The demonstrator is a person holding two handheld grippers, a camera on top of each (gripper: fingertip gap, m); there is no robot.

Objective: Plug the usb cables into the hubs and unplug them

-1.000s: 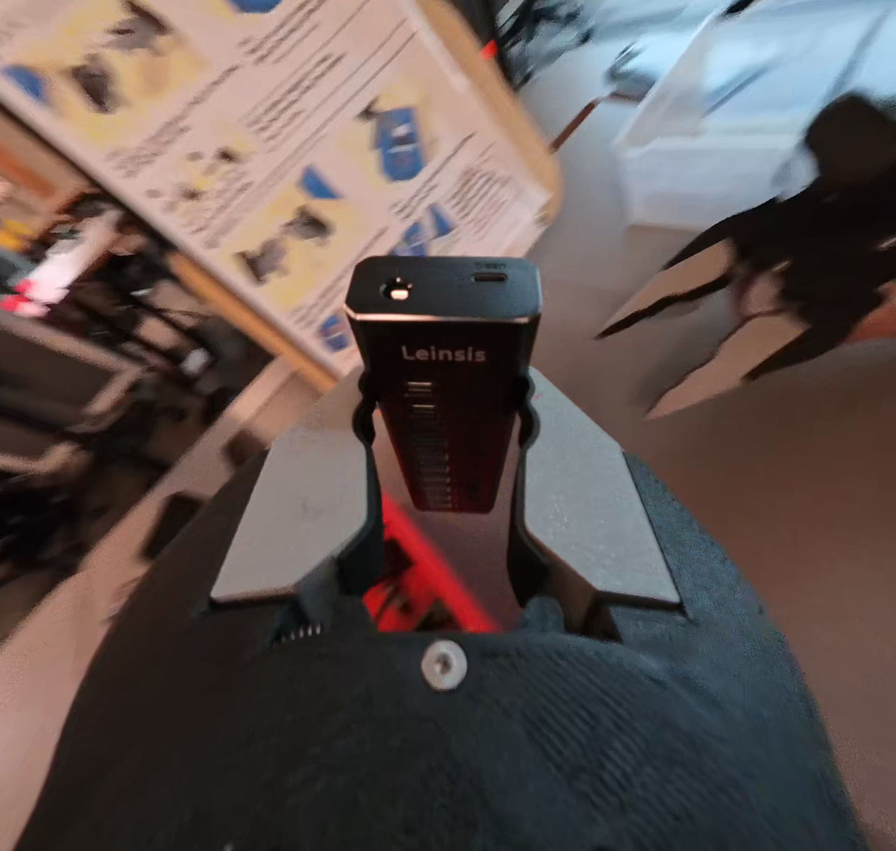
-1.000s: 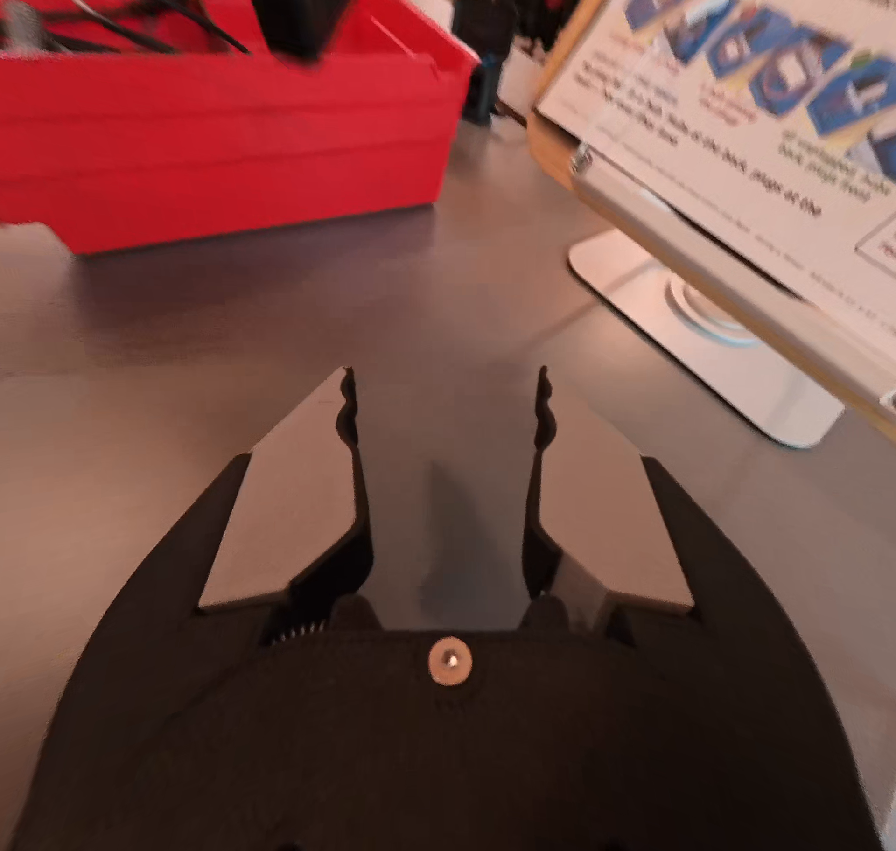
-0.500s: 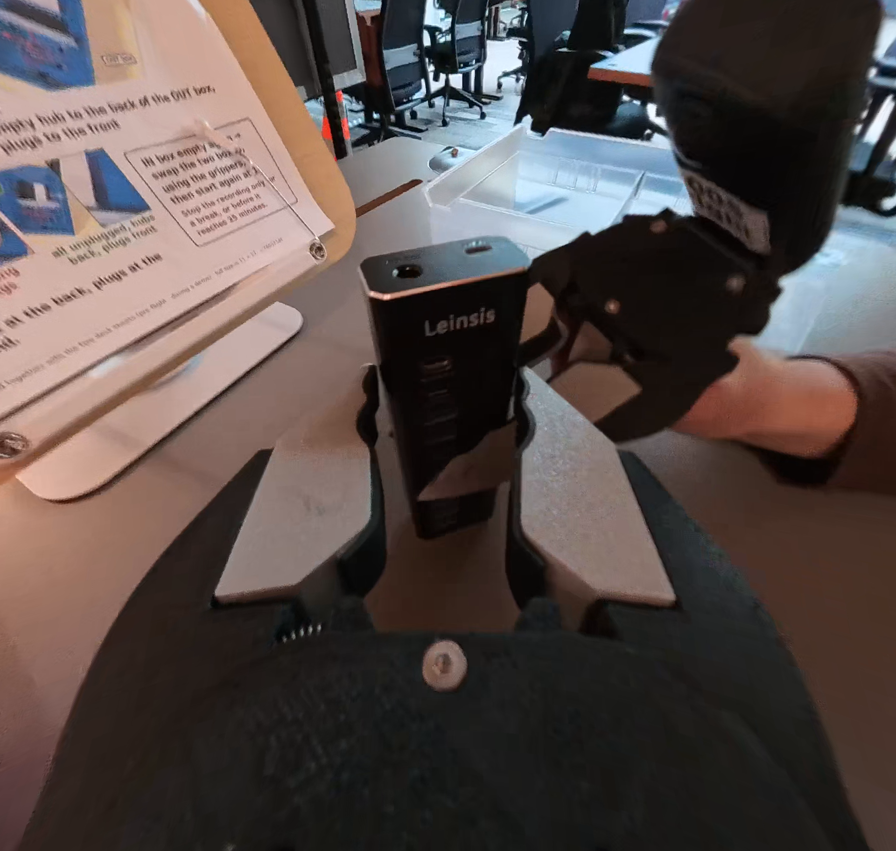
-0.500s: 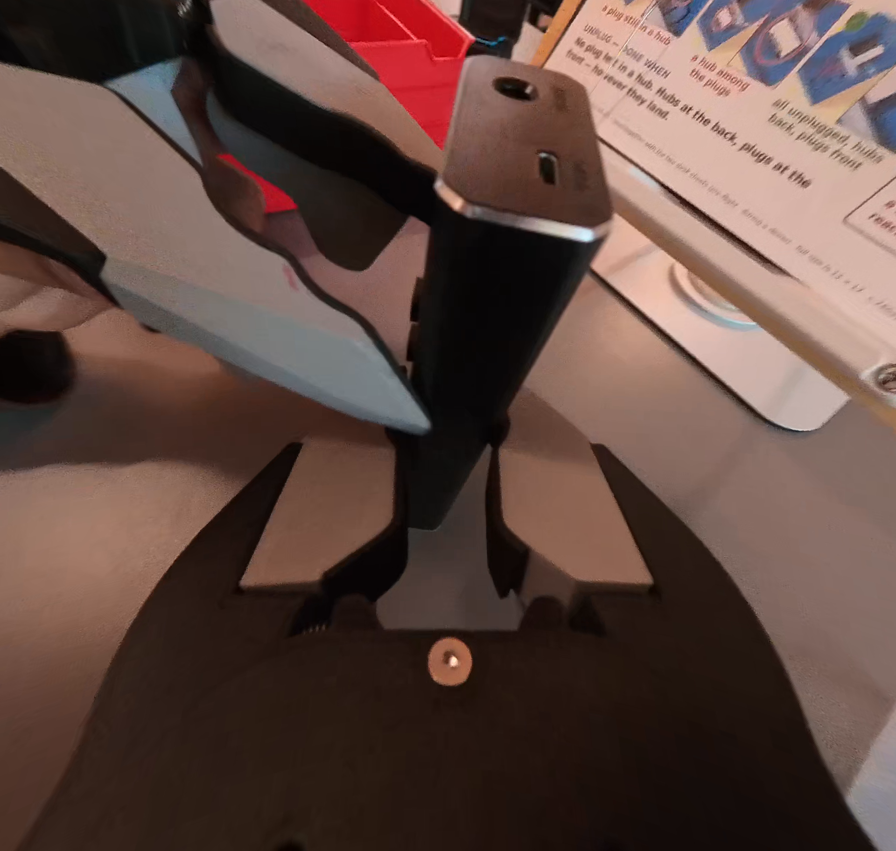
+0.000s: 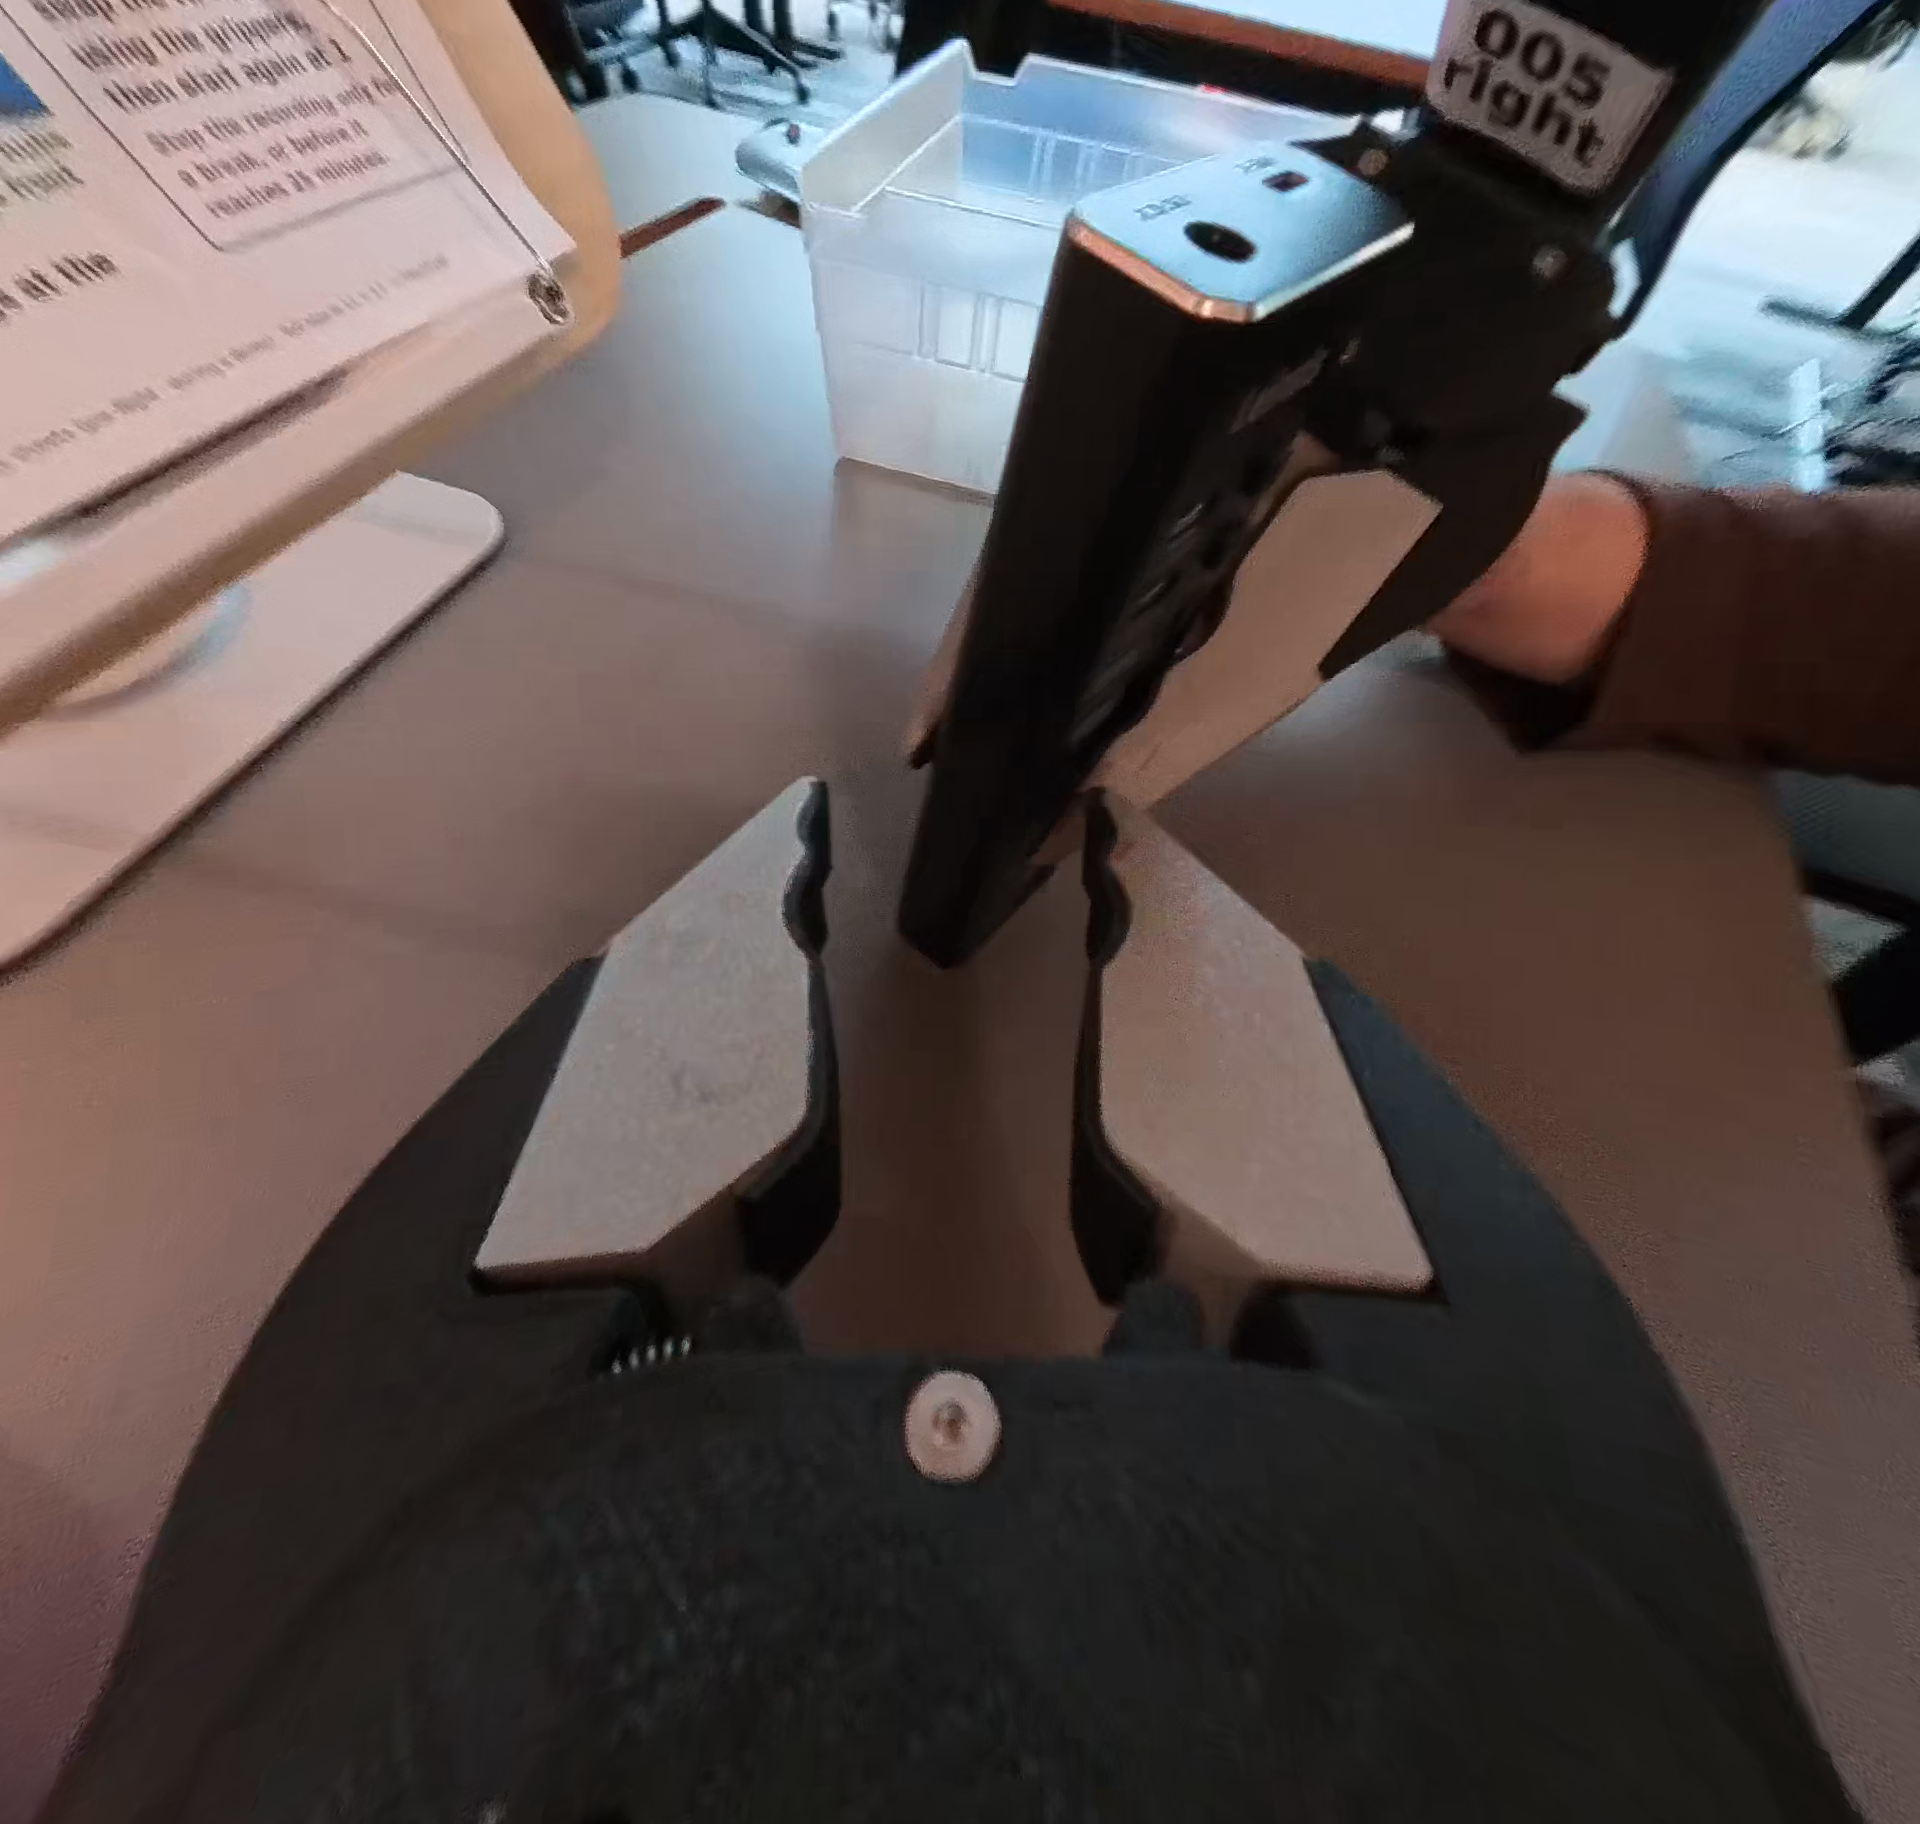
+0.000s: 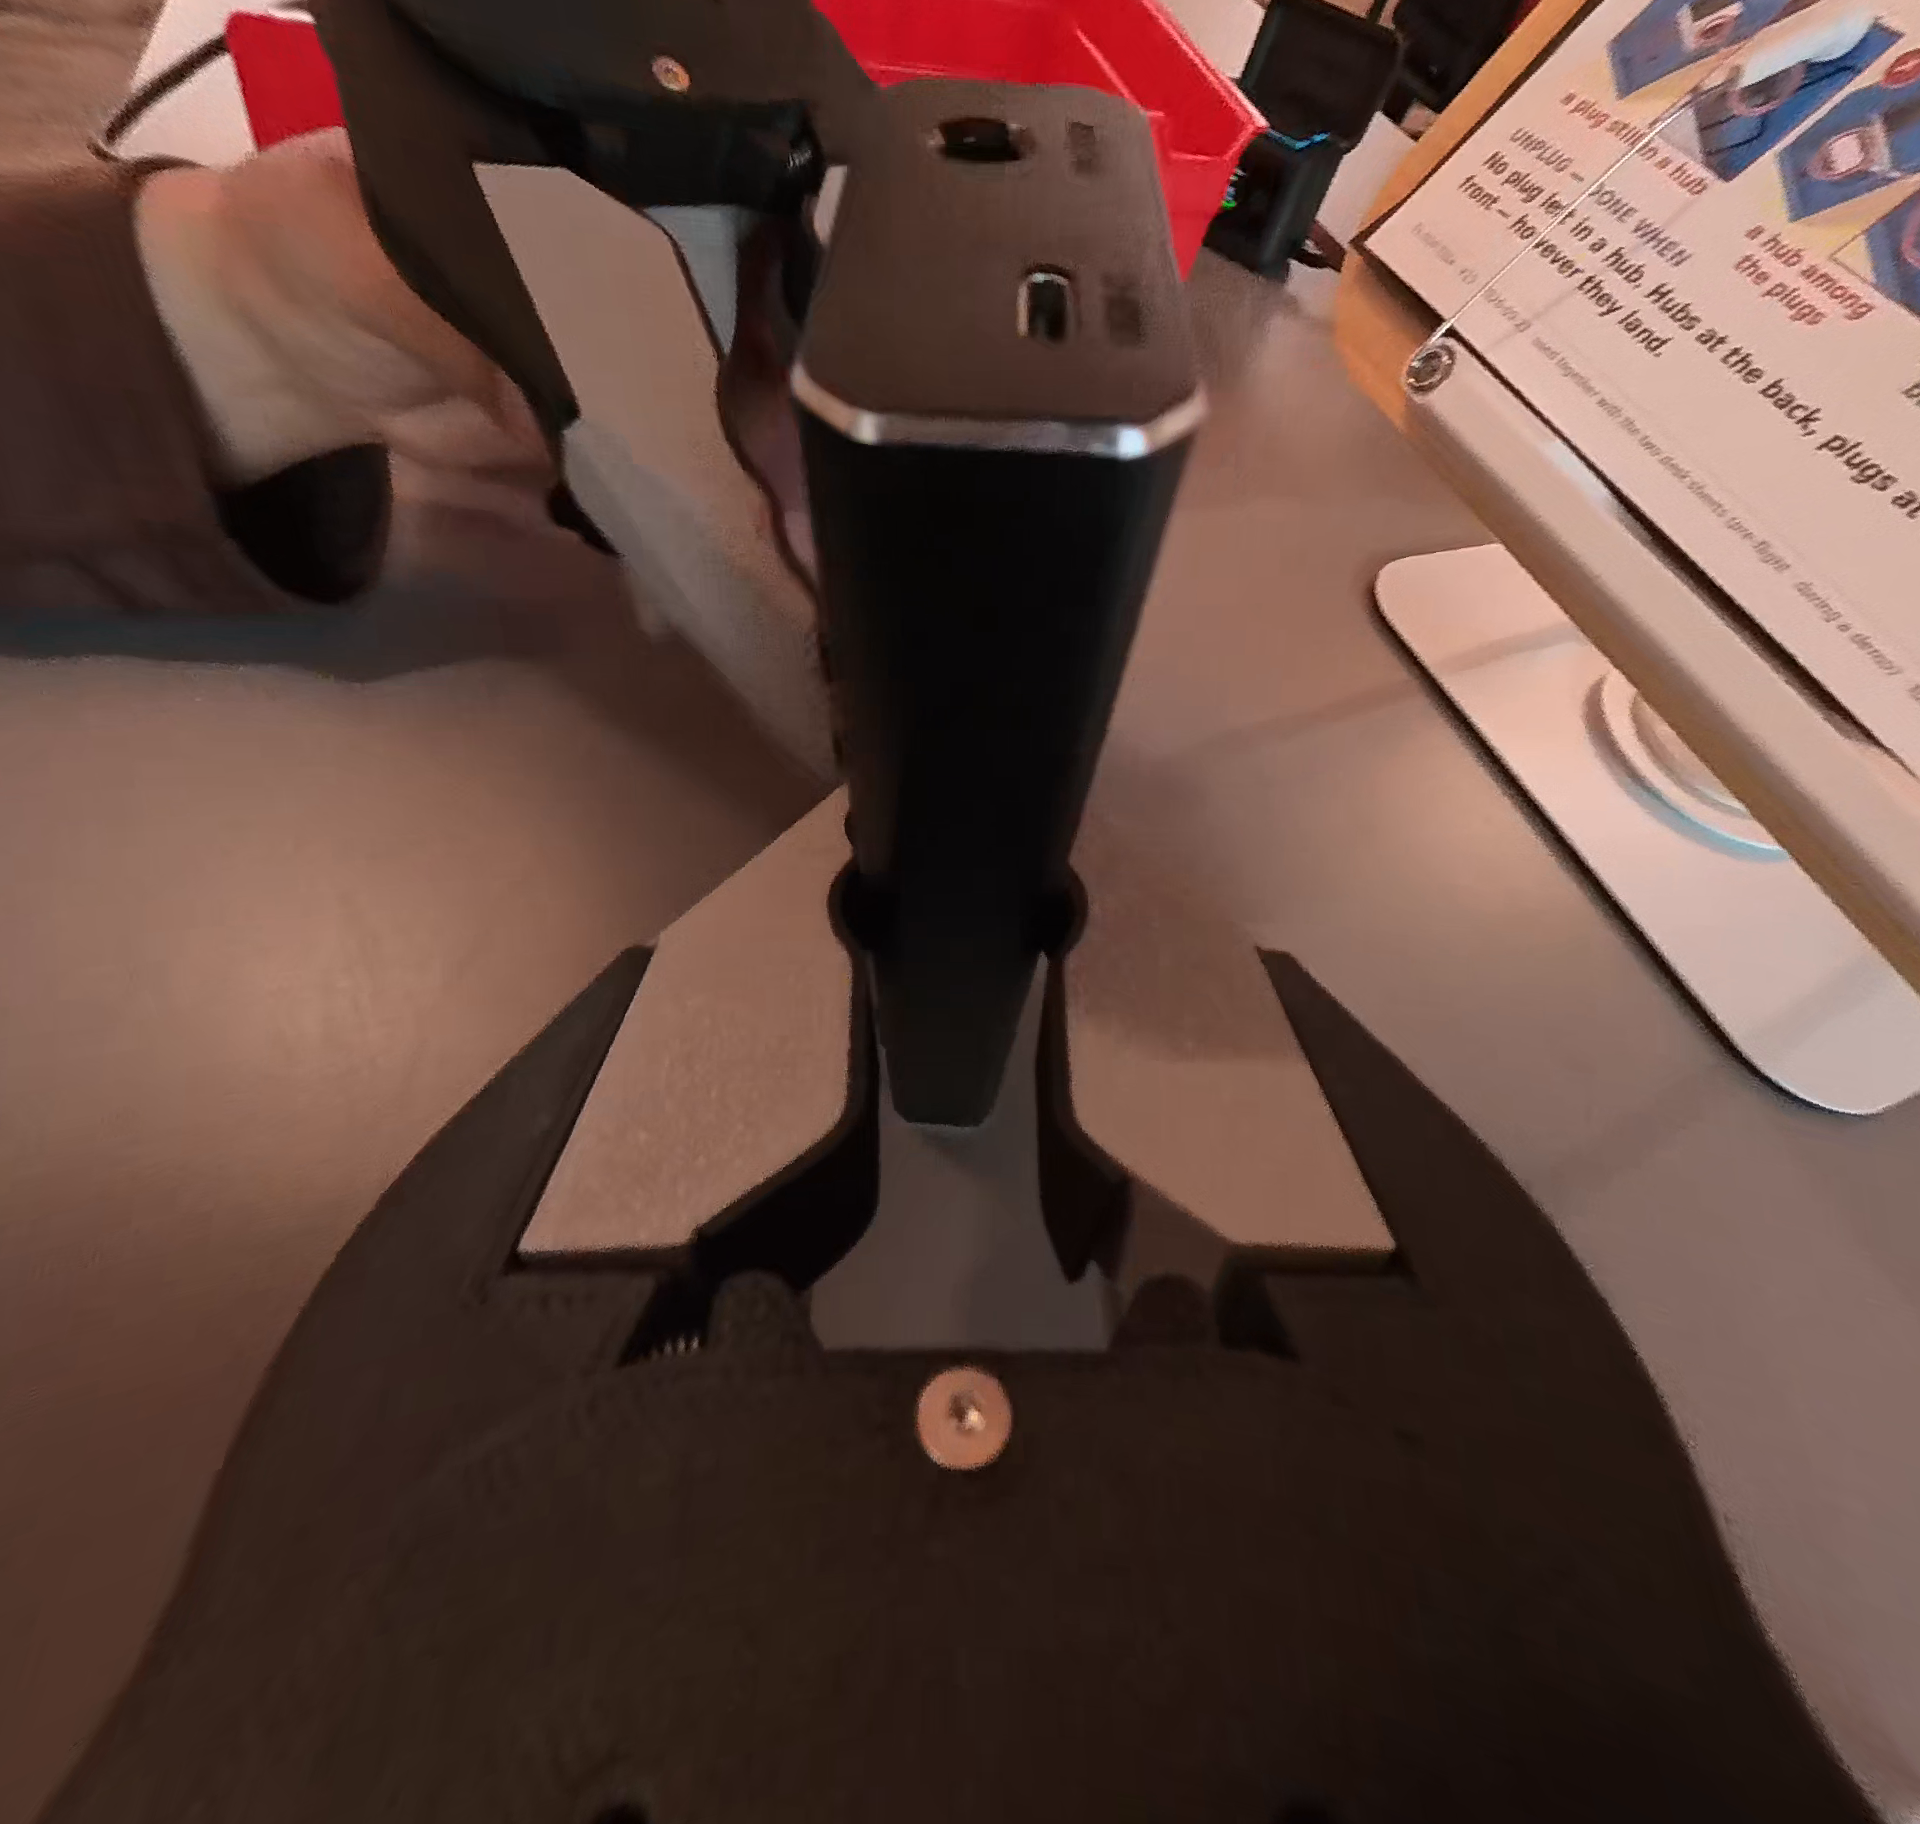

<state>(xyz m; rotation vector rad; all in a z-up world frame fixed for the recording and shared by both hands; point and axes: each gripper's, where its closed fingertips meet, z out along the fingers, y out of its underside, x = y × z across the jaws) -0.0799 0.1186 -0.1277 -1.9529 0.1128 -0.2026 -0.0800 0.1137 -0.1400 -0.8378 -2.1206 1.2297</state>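
A black USB hub stands on end between my right gripper's fingers, which are shut on its lower end. No cable is plugged into the ports that show. In the left wrist view the hub leans over the table, clamped by the right gripper. My left gripper is open and empty, its fingertips on either side of the hub's bottom end without touching it. In the right wrist view the left gripper shows blurred to the hub's left.
A red bin stands behind the hub, with a USB plug at its far edge. A clear white bin stands on the far side. An instruction board on a white stand leans in beside the hub. A black device sits beyond. Left and right tips are no more than a few centimetres apart.
The left gripper carried the hub over from the red bin, the right gripper closed on its lower end, and the left gripper has now let go and drawn back.
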